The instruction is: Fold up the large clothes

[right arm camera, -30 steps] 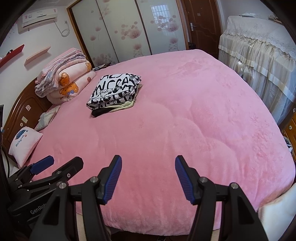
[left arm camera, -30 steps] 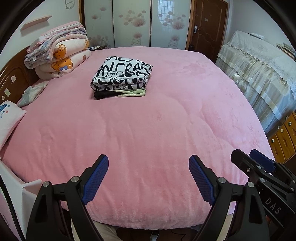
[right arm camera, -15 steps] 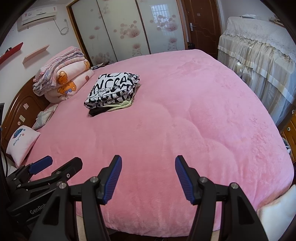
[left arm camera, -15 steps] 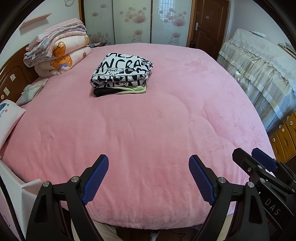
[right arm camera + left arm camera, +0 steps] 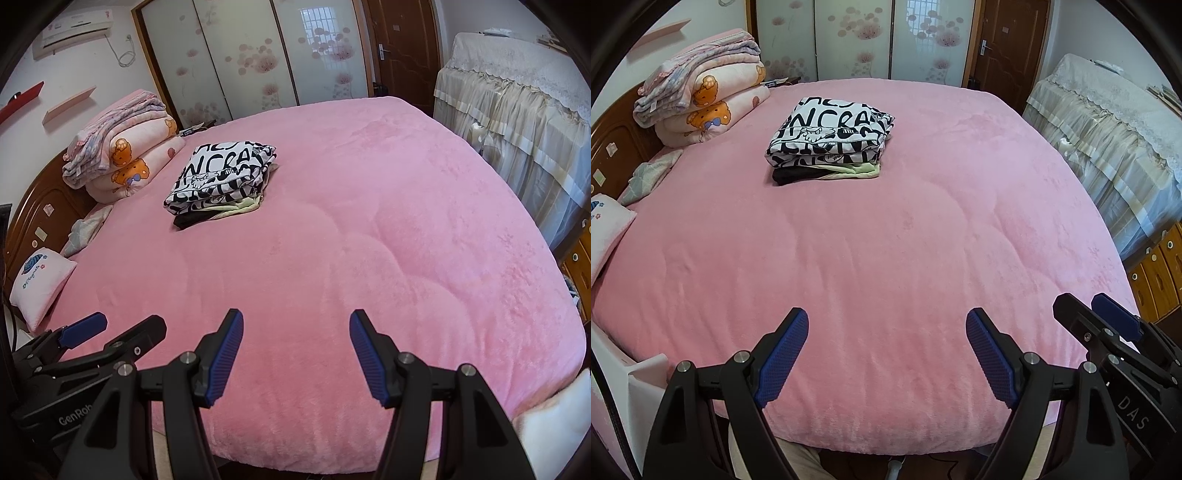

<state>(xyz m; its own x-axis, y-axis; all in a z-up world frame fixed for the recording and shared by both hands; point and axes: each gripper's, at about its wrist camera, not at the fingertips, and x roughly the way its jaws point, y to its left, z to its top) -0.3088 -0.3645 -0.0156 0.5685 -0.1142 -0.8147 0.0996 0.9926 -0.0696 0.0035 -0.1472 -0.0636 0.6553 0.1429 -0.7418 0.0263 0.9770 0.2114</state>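
Observation:
A stack of folded clothes (image 5: pixel 829 142) lies far back on the pink bed (image 5: pixel 886 240): a black-and-white lettered garment on top, pale green and black ones beneath. The right wrist view has the same stack (image 5: pixel 221 179) at upper left. My left gripper (image 5: pixel 886 325) hangs open over the bed's near edge, nothing between its blue pads. My right gripper (image 5: pixel 295 325) is also open and empty, a little narrower. Each gripper shows in the other's view: the right gripper (image 5: pixel 1108 328) at lower right, the left gripper (image 5: pixel 107 328) at lower left.
Folded quilts (image 5: pixel 701 103) are piled by the wooden headboard (image 5: pixel 613 155), with a small pillow (image 5: pixel 40 284) nearby. A cloth-covered cabinet (image 5: pixel 1108 140) stands along the right. Wardrobe doors (image 5: pixel 258 55) and a brown door (image 5: pixel 1008 48) close off the back.
The left wrist view has shifted slightly, so the folded stack sits a little lower and nearer. Both grippers stay open and empty.

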